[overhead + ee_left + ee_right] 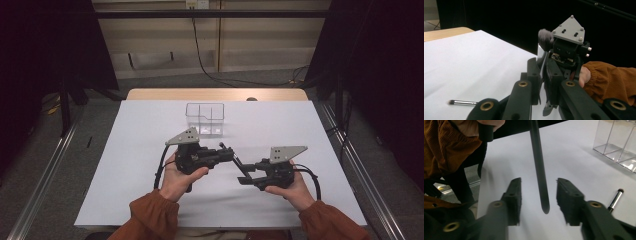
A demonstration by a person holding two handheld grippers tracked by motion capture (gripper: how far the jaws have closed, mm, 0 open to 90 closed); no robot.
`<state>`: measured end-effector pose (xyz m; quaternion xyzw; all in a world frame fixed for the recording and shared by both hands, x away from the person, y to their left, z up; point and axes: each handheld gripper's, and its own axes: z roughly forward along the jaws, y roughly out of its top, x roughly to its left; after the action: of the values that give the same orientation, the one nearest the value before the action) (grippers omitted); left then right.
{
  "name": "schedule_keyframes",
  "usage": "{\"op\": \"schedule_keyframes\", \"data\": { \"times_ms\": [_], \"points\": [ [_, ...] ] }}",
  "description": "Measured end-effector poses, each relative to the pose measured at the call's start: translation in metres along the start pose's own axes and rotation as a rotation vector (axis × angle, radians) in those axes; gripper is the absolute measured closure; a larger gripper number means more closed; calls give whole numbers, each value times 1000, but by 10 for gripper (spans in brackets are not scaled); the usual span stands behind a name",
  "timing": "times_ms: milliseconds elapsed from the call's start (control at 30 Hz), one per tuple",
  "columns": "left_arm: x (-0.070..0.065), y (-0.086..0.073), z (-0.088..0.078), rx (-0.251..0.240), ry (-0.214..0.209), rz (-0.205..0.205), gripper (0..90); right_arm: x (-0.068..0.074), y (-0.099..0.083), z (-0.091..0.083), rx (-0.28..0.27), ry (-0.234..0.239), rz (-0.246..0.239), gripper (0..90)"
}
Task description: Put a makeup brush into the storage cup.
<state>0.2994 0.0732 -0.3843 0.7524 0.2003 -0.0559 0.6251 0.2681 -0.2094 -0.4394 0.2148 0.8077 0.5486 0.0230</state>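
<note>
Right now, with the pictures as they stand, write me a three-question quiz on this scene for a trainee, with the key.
1. True or false: the right gripper is clamped on the big brush.
2. Where is the small brush? A inside the clear box; B flat on the table; C leaning against the clear box.
3. In a few words: which gripper holds the big brush, and near which end?

Key
1. False: the handle's tip hangs between its open pads and touches neither.
2. B.
3. The left gripper, shut on it just below the silver collar and the bristles.
</note>
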Motion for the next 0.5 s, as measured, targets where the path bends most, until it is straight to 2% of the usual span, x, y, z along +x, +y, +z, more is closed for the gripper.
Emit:
{"op": "schedule_keyframes", "data": {
  "times_ms": [233, 367, 500],
  "points": [
    [4, 1, -6, -3, 35, -5, 840, -2, 1, -3, -11, -14, 36, 304],
    [8, 1, -9, 8, 65, 0, 840, -2, 2, -4, -23, -16, 46, 234],
    [11, 3, -15, 14, 93, 9, 840, -4, 2, -5, -32, -41, 61, 154]
  ]
}}
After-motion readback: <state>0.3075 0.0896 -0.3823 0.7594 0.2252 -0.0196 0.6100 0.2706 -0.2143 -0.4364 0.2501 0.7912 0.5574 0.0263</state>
